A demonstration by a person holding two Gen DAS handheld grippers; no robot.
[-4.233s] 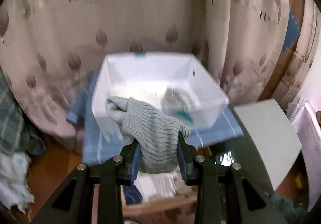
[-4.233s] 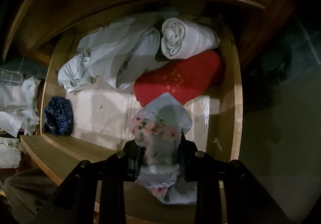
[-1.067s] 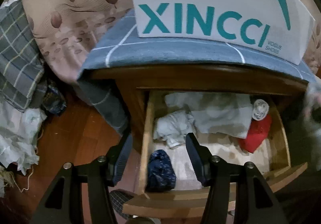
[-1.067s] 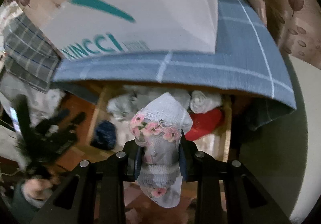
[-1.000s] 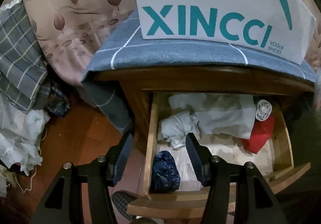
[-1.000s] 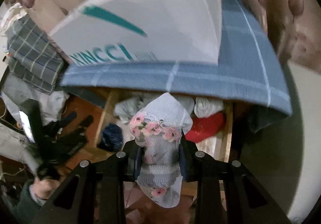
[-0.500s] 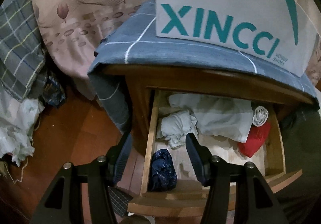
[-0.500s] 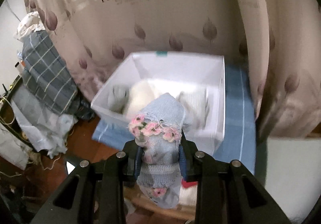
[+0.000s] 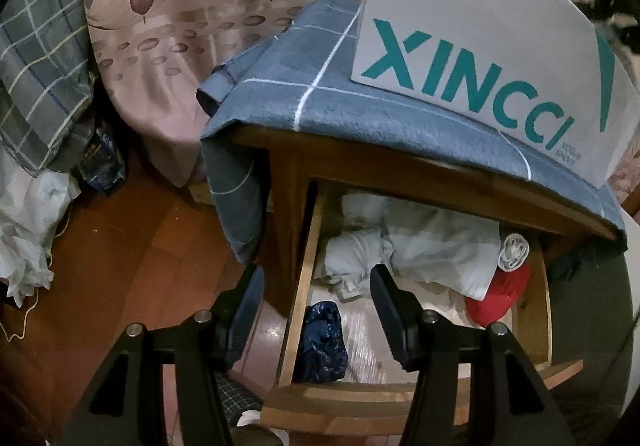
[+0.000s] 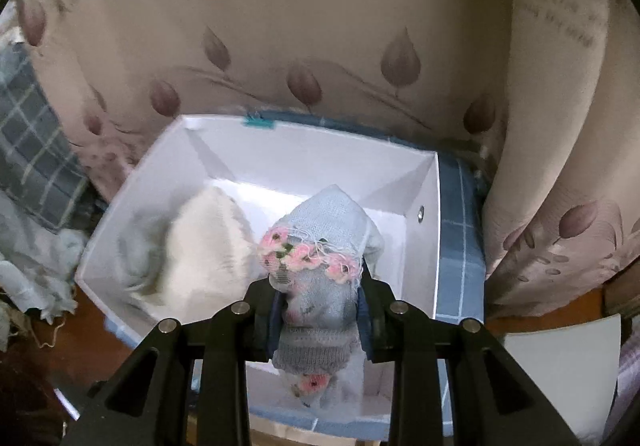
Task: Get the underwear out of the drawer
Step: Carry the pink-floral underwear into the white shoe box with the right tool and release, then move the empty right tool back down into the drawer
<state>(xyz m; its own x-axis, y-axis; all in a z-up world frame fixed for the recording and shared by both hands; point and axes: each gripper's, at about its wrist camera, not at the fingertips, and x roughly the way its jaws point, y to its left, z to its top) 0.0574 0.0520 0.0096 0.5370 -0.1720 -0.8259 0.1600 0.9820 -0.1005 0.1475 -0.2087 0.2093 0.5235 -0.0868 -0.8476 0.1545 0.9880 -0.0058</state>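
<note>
My right gripper is shut on a pale blue knitted piece of underwear with pink flowers, held over the open white box. A cream garment lies in the box's left half. My left gripper stands open with nothing between its fingers, above the left front part of the open wooden drawer. In the drawer lie a dark blue bundle, crumpled pale garments, a rolled white piece and a red piece.
The white box with teal lettering stands on a blue checked cloth over the cabinet top. A leaf-patterned curtain hangs behind. Plaid fabric and white cloth are piled on the wooden floor at the left.
My right gripper rose from in front of the drawer to above the white box, carrying the flowered underwear. The left gripper drifted slightly leftward and rolled a little, still open over the drawer.
</note>
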